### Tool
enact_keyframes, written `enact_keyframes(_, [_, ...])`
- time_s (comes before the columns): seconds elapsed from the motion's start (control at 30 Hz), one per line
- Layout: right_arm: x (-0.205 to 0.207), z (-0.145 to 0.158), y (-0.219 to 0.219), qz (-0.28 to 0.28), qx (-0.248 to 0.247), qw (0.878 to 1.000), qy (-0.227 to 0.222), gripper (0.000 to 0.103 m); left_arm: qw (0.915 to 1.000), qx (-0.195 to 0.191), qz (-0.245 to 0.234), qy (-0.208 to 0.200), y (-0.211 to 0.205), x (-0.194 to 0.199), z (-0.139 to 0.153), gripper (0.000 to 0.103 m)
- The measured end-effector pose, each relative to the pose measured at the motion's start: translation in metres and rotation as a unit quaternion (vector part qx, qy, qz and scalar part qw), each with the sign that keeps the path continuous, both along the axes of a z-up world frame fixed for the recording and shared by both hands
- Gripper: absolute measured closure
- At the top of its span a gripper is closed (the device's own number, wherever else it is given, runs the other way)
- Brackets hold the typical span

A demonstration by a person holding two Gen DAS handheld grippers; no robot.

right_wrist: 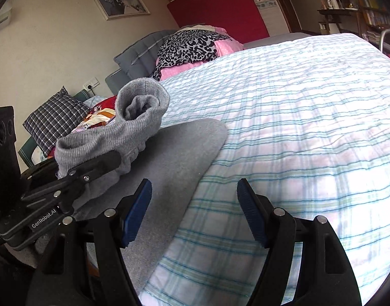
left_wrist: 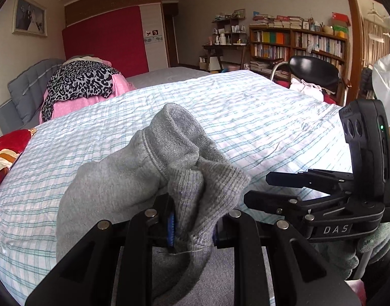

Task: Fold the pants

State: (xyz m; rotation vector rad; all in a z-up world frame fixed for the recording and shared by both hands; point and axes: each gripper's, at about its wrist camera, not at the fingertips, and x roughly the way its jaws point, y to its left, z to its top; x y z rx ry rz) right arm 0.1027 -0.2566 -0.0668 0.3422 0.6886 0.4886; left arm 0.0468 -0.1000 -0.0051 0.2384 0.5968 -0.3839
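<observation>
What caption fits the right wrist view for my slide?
Open right claw hovers over grey pants on the plaid bedspread; left claw grips the cuff.

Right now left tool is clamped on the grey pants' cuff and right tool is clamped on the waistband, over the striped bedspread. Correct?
Not quite. The right tool is open and holds nothing, as the right wrist view shows. The left tool is clamped on the grey pants at the ribbed cuff, over the striped bedspread.
</observation>
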Motion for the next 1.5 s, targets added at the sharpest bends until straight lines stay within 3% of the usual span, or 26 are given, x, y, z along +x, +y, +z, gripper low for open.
enact_keyframes(0.23, [-0.008, -0.009, -0.013, -0.012, 0.007, 1.000, 0.006, 0.032, 0.9991, 0.038, -0.004, 0.019, -0.012, 0.001, -0.029, 0.075])
enact_keyframes(0.4, [-0.011, -0.010, -0.013, -0.019, 0.007, 1.000, 0.008, 0.032, 0.9986, 0.031, -0.031, 0.030, -0.014, -0.012, -0.037, 0.050])
enact_keyframes(0.47, [-0.011, -0.009, -0.014, -0.018, 0.008, 1.000, 0.008, 0.032, 0.9982, 0.032, -0.043, 0.028, -0.014, -0.022, -0.038, 0.046])
enact_keyframes(0.67, [-0.012, 0.002, -0.004, -0.004, 0.019, 1.000, 0.002, 0.032, 0.9965, -0.011, -0.065, 0.051, 0.010, -0.034, -0.030, 0.046])
enact_keyframes(0.8, [-0.012, 0.009, 0.007, 0.022, 0.042, 0.999, 0.004, 0.032, 0.9964, -0.037, -0.067, 0.035, 0.036, -0.047, -0.013, 0.045])
enact_keyframes(1.03, [-0.005, 0.004, 0.029, 0.055, 0.073, 0.995, 0.043, 0.032, 0.9975, -0.069, 0.011, 0.008, 0.097, -0.036, 0.010, 0.042])
enact_keyframes(1.17, [-0.009, 0.004, 0.046, 0.061, 0.049, 0.996, 0.042, 0.047, 0.9952, -0.082, 0.052, 0.007, 0.125, -0.023, 0.010, 0.042])
enact_keyframes(1.33, [-0.022, 0.011, 0.058, 0.059, -0.002, 0.998, 0.024, 0.079, 0.9948, -0.079, 0.062, 0.018, 0.137, -0.012, -0.001, 0.042])
enact_keyframes(1.5, [-0.046, 0.015, 0.053, 0.055, -0.023, 0.998, 0.024, 0.082, 0.9955, -0.079, 0.039, 0.034, 0.134, -0.011, -0.014, 0.041])
